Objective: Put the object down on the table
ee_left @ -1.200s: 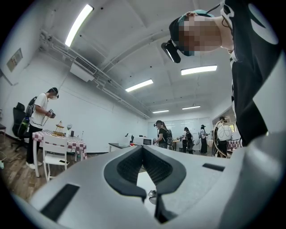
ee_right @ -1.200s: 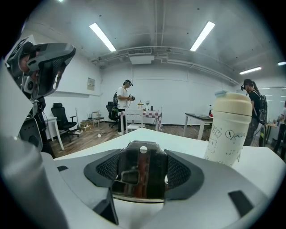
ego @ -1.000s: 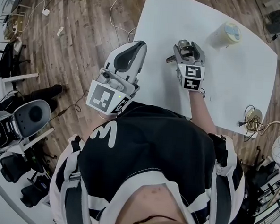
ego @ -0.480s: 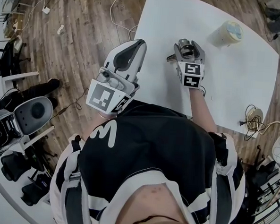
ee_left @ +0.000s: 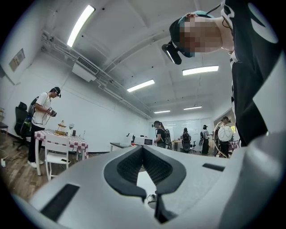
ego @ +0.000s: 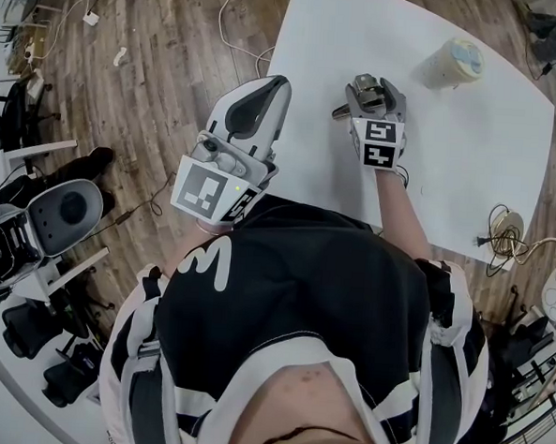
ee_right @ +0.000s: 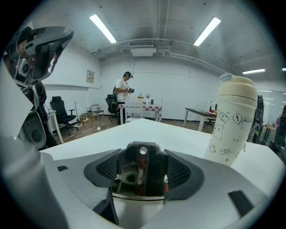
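left gripper (ego: 270,96) hangs off the table (ego: 470,153) edge, over the wood floor (ego: 156,68), nose toward 1 o'clock; in its own view (ee_left: 142,150) the pads are pressed together at the tips with nothing between them. same spot as 1.0 s ago. at its 3 o'clock, the right gripper (ego: 371,98) is over the table's near-left area, jaws pinching a shiny dark metal object (ego: 365,88), seen clamped between the pads in the right gripper view (ee_right: 142,167). cannot tell whether the object touches the tabletop. cream lidded cup (ego: 452,63) stands upright at the gripper's 2 o'clock, well apart. versus 1.0 s ago: right gripper and cup sit a shade nearer 12 o'clock in the head view; grip unchanged.
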`<state>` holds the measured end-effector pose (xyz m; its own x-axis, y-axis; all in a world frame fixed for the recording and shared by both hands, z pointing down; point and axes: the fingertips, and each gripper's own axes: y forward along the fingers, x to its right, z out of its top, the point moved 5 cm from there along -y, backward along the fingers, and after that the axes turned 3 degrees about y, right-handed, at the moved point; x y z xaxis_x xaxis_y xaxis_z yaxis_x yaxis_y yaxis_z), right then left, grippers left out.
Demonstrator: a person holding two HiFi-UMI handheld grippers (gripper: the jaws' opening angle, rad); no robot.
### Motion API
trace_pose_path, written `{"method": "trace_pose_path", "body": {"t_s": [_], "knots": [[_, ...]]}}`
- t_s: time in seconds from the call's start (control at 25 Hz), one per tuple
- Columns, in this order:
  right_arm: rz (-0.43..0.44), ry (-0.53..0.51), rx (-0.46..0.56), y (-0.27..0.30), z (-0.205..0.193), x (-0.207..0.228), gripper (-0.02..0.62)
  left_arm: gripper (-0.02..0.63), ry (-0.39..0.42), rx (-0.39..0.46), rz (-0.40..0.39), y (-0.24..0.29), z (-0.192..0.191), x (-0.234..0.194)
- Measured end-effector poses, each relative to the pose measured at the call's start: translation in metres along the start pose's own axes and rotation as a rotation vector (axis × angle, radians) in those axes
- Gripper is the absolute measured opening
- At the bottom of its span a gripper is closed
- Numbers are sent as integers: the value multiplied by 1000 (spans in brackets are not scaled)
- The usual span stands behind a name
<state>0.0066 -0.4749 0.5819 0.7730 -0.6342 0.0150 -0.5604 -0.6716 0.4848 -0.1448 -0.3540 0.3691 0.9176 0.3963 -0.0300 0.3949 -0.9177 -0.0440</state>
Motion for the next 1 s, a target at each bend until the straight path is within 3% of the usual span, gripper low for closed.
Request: {"method": "trace_pose_path", "body": {"t_s": [1.0], "knots": [[1,1,-69,6,-6,-2,308,5,-18,12,-3,-3,0,-1]]}}
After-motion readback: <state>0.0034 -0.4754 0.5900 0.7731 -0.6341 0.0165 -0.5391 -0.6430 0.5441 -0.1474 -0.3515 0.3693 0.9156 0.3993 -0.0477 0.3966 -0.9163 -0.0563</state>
